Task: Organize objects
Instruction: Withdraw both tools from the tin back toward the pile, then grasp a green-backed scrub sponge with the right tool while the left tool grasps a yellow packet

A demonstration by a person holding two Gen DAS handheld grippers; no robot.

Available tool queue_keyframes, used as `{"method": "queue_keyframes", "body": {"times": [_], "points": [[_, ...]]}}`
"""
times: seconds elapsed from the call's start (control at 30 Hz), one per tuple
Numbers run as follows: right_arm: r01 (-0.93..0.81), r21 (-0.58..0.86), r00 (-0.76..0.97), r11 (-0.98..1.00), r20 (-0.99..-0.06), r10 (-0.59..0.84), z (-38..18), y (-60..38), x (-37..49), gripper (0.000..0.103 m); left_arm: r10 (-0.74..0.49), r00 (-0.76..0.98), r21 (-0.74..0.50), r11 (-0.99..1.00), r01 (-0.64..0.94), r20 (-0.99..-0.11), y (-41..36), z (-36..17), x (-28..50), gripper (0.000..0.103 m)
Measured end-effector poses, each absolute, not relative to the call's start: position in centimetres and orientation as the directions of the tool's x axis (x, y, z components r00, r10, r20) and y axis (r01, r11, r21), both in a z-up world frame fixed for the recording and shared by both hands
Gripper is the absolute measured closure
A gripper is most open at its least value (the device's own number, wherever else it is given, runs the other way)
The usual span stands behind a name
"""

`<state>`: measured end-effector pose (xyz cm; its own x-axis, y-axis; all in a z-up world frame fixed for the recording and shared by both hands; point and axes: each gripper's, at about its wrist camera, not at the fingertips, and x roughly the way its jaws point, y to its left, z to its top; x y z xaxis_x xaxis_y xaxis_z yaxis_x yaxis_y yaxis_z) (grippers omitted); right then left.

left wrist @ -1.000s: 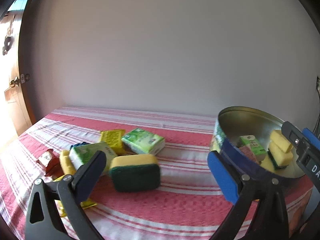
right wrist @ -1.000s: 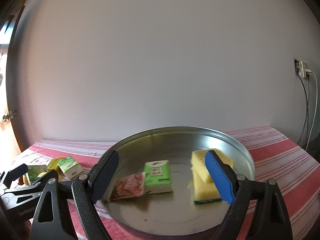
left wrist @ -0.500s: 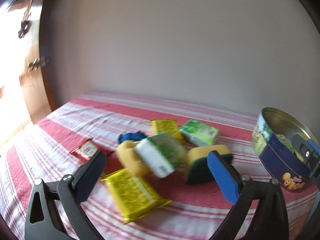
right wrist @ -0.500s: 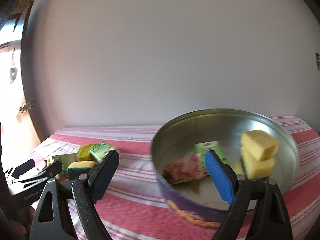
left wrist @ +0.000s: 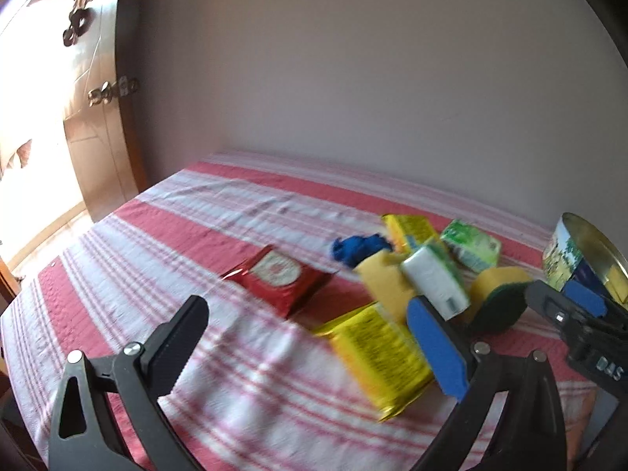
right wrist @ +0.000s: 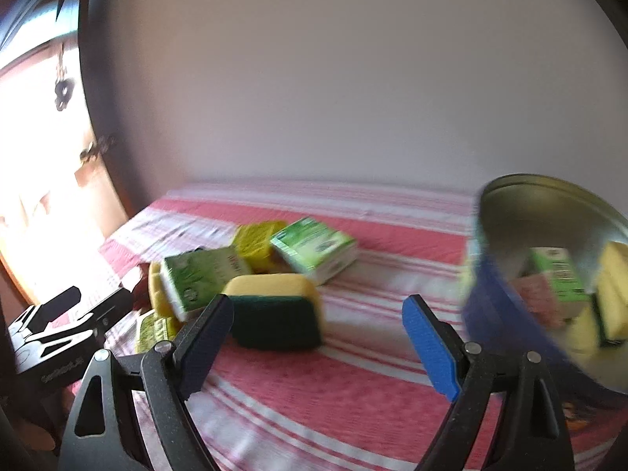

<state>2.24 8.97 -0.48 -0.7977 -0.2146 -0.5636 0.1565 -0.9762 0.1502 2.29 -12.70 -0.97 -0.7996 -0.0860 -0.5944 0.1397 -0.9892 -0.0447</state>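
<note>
On the red-and-white striped cloth [right wrist: 353,384], the loose pile waits left of the round tin [right wrist: 510,314]: a green-backed yellow sponge [right wrist: 274,306] nearest, green tissue packs [right wrist: 314,247] behind it, a yellow packet [left wrist: 376,353] and a red sachet [left wrist: 276,274] toward the left side. The tin already holds a sponge stack [right wrist: 612,286] and a green pack [right wrist: 557,274]. The right gripper [right wrist: 314,337] hangs with jaws spread and empty, aimed at the sponge; the left gripper [left wrist: 310,349] is likewise released, over bare cloth near the yellow packet. Both views are blurred. The risk is that the two tools, working close together over one cluster, collide or knock packs aside; the soft sponge may also squash and slip if pinched off-centre.
</note>
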Motion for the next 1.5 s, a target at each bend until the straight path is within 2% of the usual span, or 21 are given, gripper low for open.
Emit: {"method": "queue_keyframes", "body": {"times": [0.27,0.33,0.5,0.6,0.7,0.87,0.93,0.97,1.03,1.1,1.33,1.5], "points": [[0.194,0.136,-0.677,-0.972,-0.699,-0.233,-2.6,5.5,-2.4,0.014,-0.072,-0.754,-0.01,-0.995,0.103,-0.653,-12.2,-1.8,2.2,0.001],[0.2,0.152,-0.652,-0.968,-0.717,-0.247,-3.0,5.7,-2.7,0.03,-0.064,-0.741,0.002,-0.996,0.084,-0.668,-11.4,-2.0,1.7,0.001],[0.178,0.186,-0.685,-0.966,-0.682,-0.257,-2.6,7.1,-2.1,0.031,-0.024,-0.669,-0.041,-0.996,0.082,-0.743,-10.0,-3.4,-0.3,0.001],[0.153,0.155,-0.748,-0.976,-0.627,-0.217,-1.4,8.1,-0.7,0.031,-0.013,-0.641,-0.088,-0.988,0.126,-0.768,-9.8,-4.1,-1.3,0.001],[0.139,0.146,-0.794,-0.979,-0.575,-0.199,-0.1,8.9,0.3,0.031,-0.034,-0.601,-0.075,-0.985,0.156,-0.799,-9.6,-4.9,-2.1,0.001],[0.134,0.145,-0.816,-0.98,-0.544,-0.192,0.6,9.5,1.2,0.031,-0.055,-0.603,-0.067,-0.982,0.178,-0.796,-9.8,-4.7,-2.0,0.012],[0.133,0.154,-0.812,-0.979,-0.55,-0.197,0.5,9.8,1.1,0.031,-0.052,-0.61,-0.062,-0.984,0.165,-0.79,-10.0,-4.6,-1.6,0.026],[0.133,0.156,-0.811,-0.979,-0.551,-0.198,0.4,9.5,0.8,0.031,-0.052,-0.614,-0.059,-0.985,0.159,-0.788,-10.1,-4.5,-1.5,0.029],[0.129,0.16,-0.811,-0.979,-0.551,-0.197,0.4,9.6,0.8,0.031,-0.047,-0.622,-0.058,-0.987,0.147,-0.782,-10.7,-4.4,-1.0,0.047],[0.124,0.168,-0.814,-0.978,-0.546,-0.197,0.6,9.8,1.0,0.031,-0.033,-0.628,-0.068,-0.988,0.136,-0.778,-11.1,-4.1,-0.5,0.052],[0.116,0.199,-0.824,-0.973,-0.528,-0.206,1.1,10.5,1.8,0.031,0.02,-0.658,-0.134,-0.983,0.124,-0.753,-12.5,-3.5,2.7,0.052],[0.124,0.199,-0.839,-0.972,-0.502,-0.21,1.6,11.4,3.1,0.031,-0.042,-0.742,-0.095,-0.985,0.142,-0.669,-12.6,-1.8,4.5,0.052]]}}
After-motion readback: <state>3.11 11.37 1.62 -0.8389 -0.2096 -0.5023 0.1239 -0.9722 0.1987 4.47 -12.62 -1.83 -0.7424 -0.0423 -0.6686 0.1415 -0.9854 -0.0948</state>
